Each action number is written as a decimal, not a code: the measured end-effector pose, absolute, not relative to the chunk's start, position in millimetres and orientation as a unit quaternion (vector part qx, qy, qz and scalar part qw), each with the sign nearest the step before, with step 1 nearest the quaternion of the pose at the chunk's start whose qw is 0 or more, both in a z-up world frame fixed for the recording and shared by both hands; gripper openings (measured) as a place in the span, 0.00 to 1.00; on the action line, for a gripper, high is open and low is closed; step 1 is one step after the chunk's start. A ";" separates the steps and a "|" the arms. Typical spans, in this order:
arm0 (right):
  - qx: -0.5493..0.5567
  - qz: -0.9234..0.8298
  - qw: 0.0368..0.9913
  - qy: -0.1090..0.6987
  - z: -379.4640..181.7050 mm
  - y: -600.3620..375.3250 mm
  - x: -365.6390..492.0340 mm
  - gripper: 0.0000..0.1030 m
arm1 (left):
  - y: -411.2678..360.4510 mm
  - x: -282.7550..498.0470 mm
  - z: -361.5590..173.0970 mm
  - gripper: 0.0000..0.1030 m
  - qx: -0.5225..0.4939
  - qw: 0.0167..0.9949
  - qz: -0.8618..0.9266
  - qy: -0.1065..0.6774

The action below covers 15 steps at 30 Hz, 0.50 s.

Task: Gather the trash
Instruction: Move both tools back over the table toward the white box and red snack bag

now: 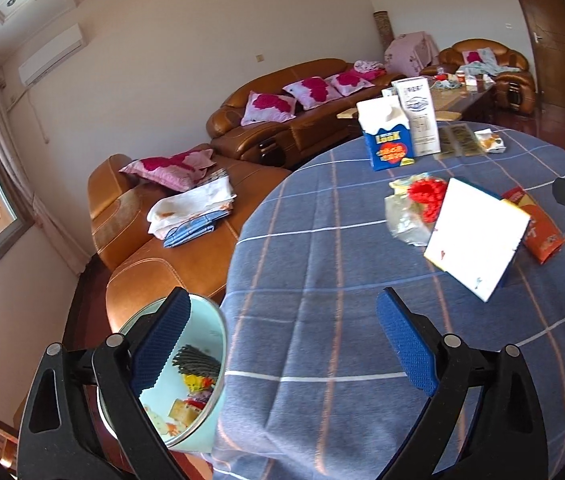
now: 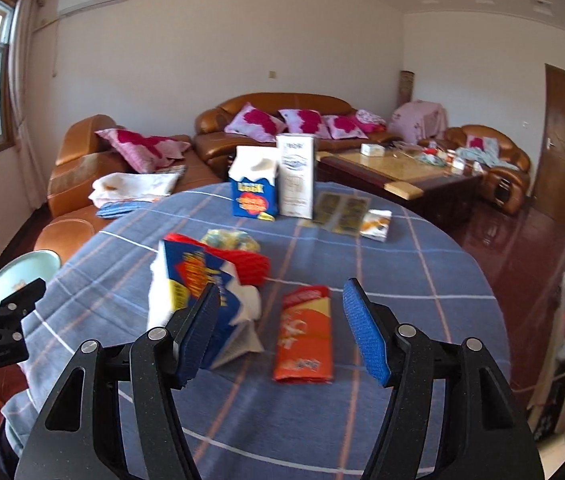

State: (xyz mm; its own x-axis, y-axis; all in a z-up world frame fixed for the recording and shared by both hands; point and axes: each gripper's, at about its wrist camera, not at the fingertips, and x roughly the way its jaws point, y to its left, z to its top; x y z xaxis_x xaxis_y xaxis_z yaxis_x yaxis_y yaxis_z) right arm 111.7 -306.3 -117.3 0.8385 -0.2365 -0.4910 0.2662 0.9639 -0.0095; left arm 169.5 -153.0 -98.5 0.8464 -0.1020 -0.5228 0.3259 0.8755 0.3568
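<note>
Two claws stand apart and empty over a round table [image 2: 422, 264] draped in a blue checked cloth. In the right wrist view the right claw [image 2: 282, 332] sits at lower centre; a red and yellow flat packet [image 2: 304, 334] lies directly ahead, framed between its fingers but untouched, its long axis running up the frame, roughly in line with the claw. A tilted blue and white carton [image 2: 190, 296] lies just left of the packet, partly behind the left finger. The left claw [image 1: 282, 344] appears at lower centre of the left wrist view, above bare cloth, with a pale green bin [image 1: 206, 364] at lower left, beside the table edge and already holding scraps. Judged from both views, the right claw is the nearer to the packet. Count on the table: three cartons, two upright at upper centre; one red packet; one crumpled red and clear wrapper [image 1: 414, 204]; two dark flat sachets [image 2: 342, 208]; one small white packet [image 2: 376, 224].
</note>
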 end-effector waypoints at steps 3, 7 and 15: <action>0.047 -0.163 0.947 0.272 -130.3 -327.7 108.0 0.62 | -179.3 161.9 -99.1 0.92 0.226 0.932 -0.146 0.244; 0.051 -0.175 0.944 0.275 -134.8 -337.9 100.4 0.62 | -203.9 155.2 -100.3 0.94 0.230 0.928 -0.184 0.229; 0.060 -0.205 0.936 0.281 -144.9 -352.0 80.2 0.62 | -236.6 156.8 -115.0 0.94 0.242 0.911 -0.255 0.217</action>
State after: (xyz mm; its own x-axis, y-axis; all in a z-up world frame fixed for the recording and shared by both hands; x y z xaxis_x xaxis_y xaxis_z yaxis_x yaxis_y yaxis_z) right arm 80.2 -352.0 -144.9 0.7585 -0.3493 -0.5502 0.4168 0.9090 -0.0024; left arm 156.8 -236.6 -115.0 0.7755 -0.3598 -0.5188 0.5699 0.7527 0.3298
